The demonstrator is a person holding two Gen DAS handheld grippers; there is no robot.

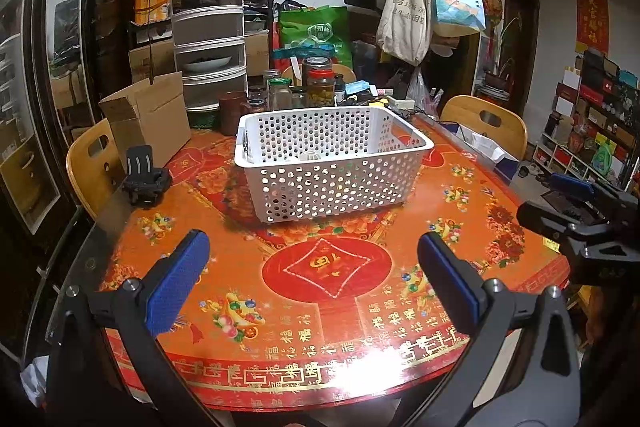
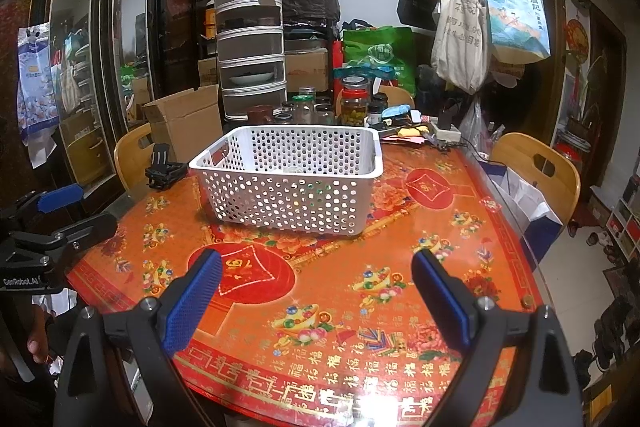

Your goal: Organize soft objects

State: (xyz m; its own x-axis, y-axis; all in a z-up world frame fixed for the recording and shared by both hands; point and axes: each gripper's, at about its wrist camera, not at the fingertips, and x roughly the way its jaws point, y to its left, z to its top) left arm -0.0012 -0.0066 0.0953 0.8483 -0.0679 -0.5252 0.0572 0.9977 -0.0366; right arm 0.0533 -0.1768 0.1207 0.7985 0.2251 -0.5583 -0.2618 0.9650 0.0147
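1. Holding both grippers over the near edge of the table point(image 1: 460, 227), I see each pair of fingers spread wide with nothing between them: left gripper point(image 1: 312, 279), right gripper point(image 2: 316, 291).
2. Both sets of blue pads hover above bare tablecloth; neither touches anything.
3. Straight ahead of both sits the white perforated basket point(image 1: 332, 183), near the table's middle, its long axis running roughly across my view. From the left gripper it lies dead ahead; from the right gripper it lies ahead and a little to the left.
4. Something pale and rounded point(image 1: 310, 157) rests low inside the basket, and bits of colour show through the holes. I judge these to be soft objects already in there, but I cannot make them out.
5. No loose soft object shows on the open cloth between fingers and basket, so I cannot tell which item would come next. Neither arm looks clearly nearer the basket.
6. Around it: a black clamp-like stand point(image 1: 144, 179) to the left, a cardboard box point(image 1: 148, 115) behind that, and jars point(image 1: 316, 83) crowded behind the basket.
7. Nothing stands between the fingers and the basket's near wall. Reaching in means clearing its rim from above.
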